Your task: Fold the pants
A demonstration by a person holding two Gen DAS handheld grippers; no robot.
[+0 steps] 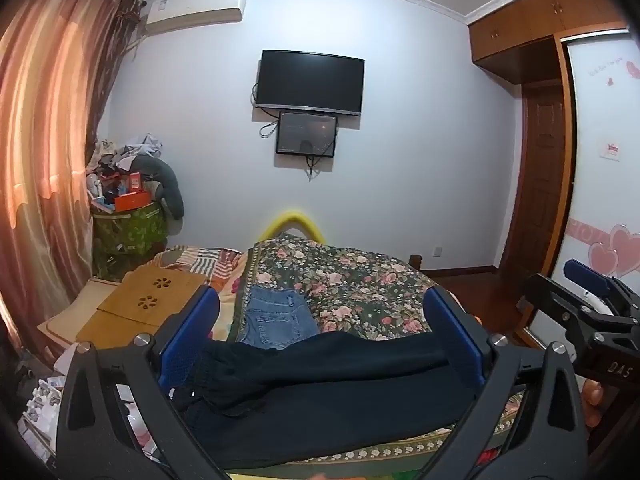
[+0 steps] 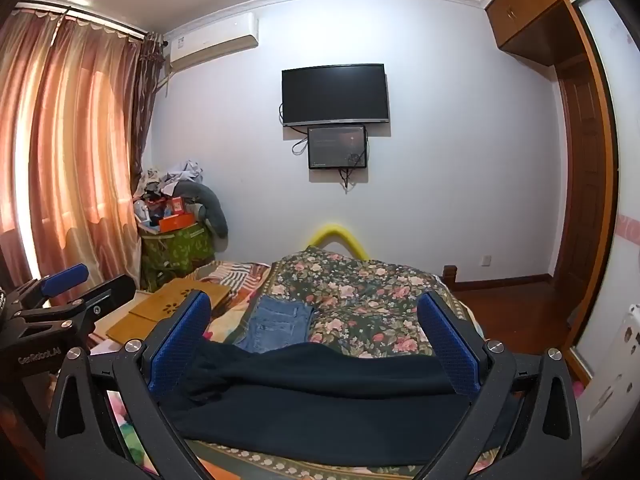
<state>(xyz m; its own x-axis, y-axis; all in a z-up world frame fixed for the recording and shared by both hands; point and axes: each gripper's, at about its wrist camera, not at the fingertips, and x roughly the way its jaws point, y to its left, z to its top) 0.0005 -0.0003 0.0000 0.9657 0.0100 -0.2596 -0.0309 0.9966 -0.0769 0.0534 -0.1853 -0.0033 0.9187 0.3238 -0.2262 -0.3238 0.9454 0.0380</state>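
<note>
Left gripper (image 1: pixel 320 320) spread wide, blue pads (image 1: pixel 452 328) clear of cloth, nothing held. Right gripper (image 2: pixel 316 328) likewise wide open and empty. Dark pants (image 1: pixel 320 392) lying across the near edge of the bed, waistband bunched toward the left, seen below and between both pairs of fingers; contact with the pads cannot be told. Folded jeans (image 1: pixel 276 320) just beyond on the floral bedspread (image 1: pixel 360 280). Wooden board (image 1: pixel 136 308) at left, wardrobe (image 1: pixel 600 160) at right. Open bedspread further back.
</note>
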